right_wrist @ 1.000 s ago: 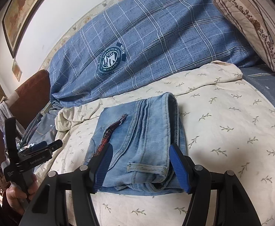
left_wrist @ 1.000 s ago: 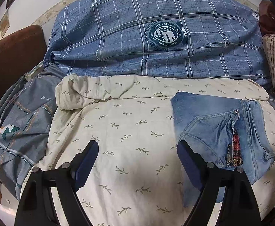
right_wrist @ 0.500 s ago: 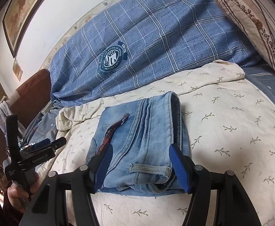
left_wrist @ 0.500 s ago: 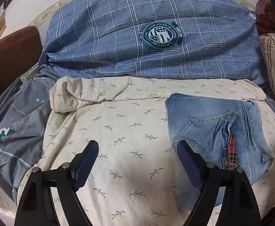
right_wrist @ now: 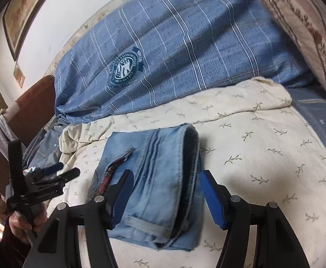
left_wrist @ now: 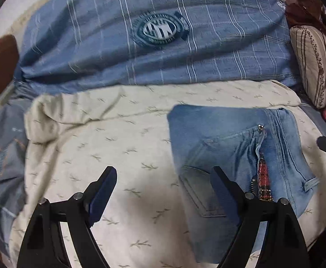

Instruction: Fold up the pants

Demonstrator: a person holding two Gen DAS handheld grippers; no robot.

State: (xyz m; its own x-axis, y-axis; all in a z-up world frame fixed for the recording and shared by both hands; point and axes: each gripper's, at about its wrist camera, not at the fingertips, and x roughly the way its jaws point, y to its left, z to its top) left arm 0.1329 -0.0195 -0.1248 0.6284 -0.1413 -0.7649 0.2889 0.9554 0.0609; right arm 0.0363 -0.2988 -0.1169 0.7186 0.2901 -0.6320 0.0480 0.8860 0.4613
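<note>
Right wrist view: faded denim pants, folded thick, lie between the parted right gripper jaws.

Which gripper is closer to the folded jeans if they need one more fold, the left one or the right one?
Probably the right gripper. Its open jaws sit on either side of the folded jeans near their thick edge. The left gripper is open too, but it mostly hangs over the bare leaf-print sheet beside them.

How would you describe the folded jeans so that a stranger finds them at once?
Start at the big blue checked duvet with its round badge. In front lies a cream sheet with small leaf sprigs. On it sit the jeans, a light blue denim bundle, the only one with a red tartan strip.
</note>
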